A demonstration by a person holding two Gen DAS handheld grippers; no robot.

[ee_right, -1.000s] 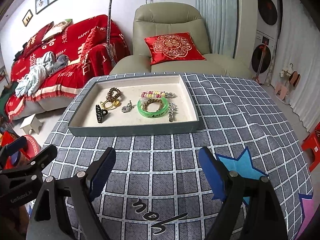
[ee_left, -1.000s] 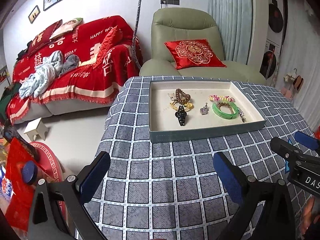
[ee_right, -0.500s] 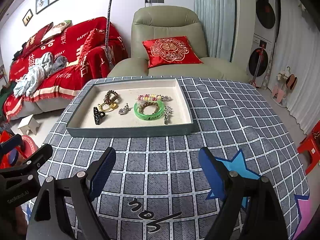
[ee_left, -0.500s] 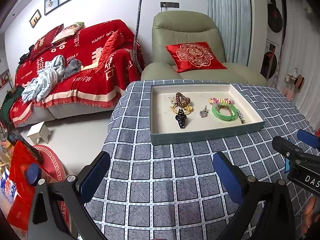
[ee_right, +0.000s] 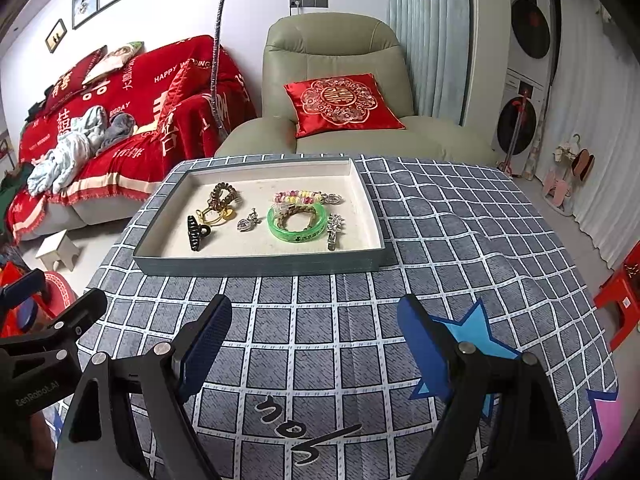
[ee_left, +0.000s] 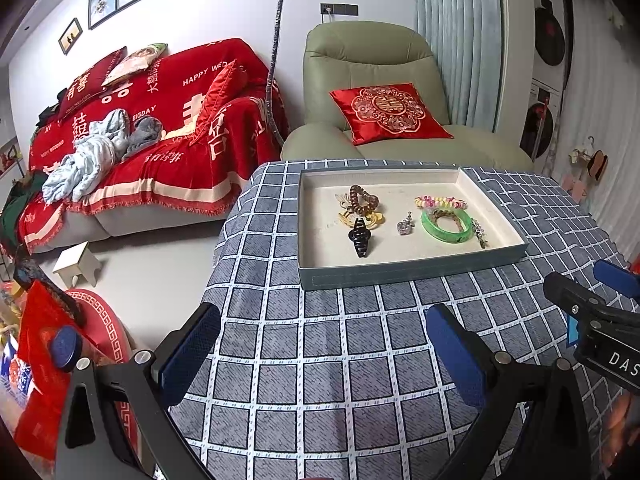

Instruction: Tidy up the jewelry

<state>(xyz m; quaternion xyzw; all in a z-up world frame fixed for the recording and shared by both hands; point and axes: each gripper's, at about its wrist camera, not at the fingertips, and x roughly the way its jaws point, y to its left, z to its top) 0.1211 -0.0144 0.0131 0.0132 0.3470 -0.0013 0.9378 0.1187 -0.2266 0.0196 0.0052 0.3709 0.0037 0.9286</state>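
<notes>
a shallow grey-green tray with a cream lining sits on the grey checked tabletop, at twelve o'clock from both tools. inside it, a translucent green bangle lies at three o'clock from a black claw hair clip. the left tool and right tool gape wide, both empty.

A checked cloth covered the worktop. Behind stood a green armchair bearing a red cushion, beside a red-draped sofa with crumpled clothes.
</notes>
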